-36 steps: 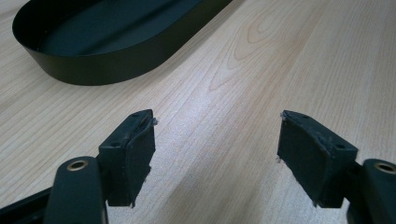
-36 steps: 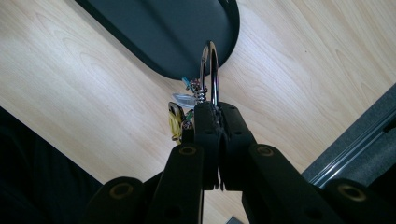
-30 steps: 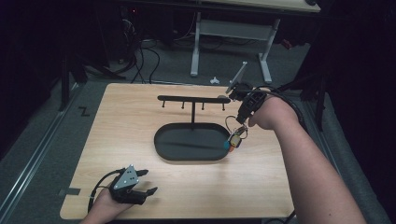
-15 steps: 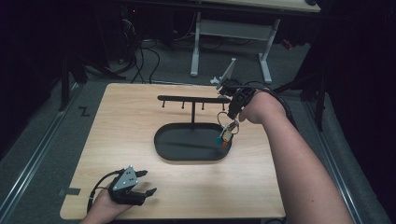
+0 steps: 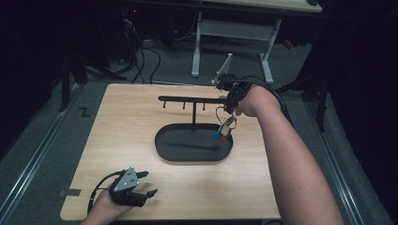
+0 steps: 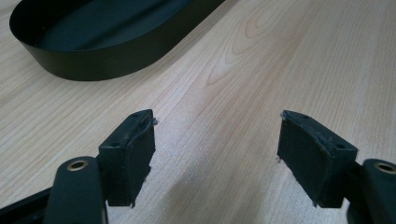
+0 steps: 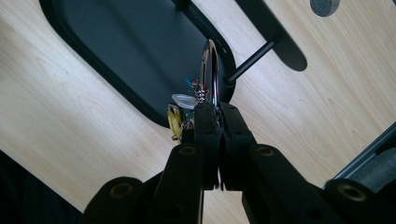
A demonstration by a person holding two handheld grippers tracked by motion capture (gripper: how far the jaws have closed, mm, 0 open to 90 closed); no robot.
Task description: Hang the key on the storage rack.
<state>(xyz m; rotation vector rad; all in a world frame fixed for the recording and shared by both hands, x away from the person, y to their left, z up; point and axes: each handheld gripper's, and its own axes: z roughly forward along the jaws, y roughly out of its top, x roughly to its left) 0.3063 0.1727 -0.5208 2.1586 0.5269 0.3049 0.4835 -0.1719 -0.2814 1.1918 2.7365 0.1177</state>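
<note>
Wooden table (image 5: pixel 141 140): a pale rectangular top that carries everything you are working with. Your forearms enter from its near edge.

Stand: a black oval tray (image 5: pixel 162 138) sits at the middle of the table, and an upright post (image 5: pixel 194 115) rises from it to a horizontal black bar (image 5: pixel 187 99) with short pegs on its underside. In your right gripper view the tray (image 7: pixel 116 51) lies below the jaws and a peg (image 7: pixel 252 58) runs off to the right of the ring. In your left gripper view a curved wall of the tray (image 6: pixel 93 65) shows at upper left, well apart from the jaws.

Right gripper (image 5: pixel 230 104): you hold it raised at the right end of the bar, above the right end of the tray. Its jaws are pressed together on a metal key ring (image 7: pixel 210 70); in your right gripper view (image 7: pixel 218 116) the ring stands edge-on straight up out of the closed pads.

Left gripper (image 5: pixel 141 185): you rest it low at the near left corner of the table, far from the stand. In your left gripper view (image 6: pixel 217 140) the two pads stand wide apart with only bare wood between them.

Key bunch (image 5: pixel 224 129): small pieces, among them orange and blue ones, hang from the ring below your right gripper, over the tray's right end. In your right gripper view a yellow tag (image 7: pixel 174 119) and a clear tag (image 7: pixel 184 100) hang just left of the jaws.
</note>
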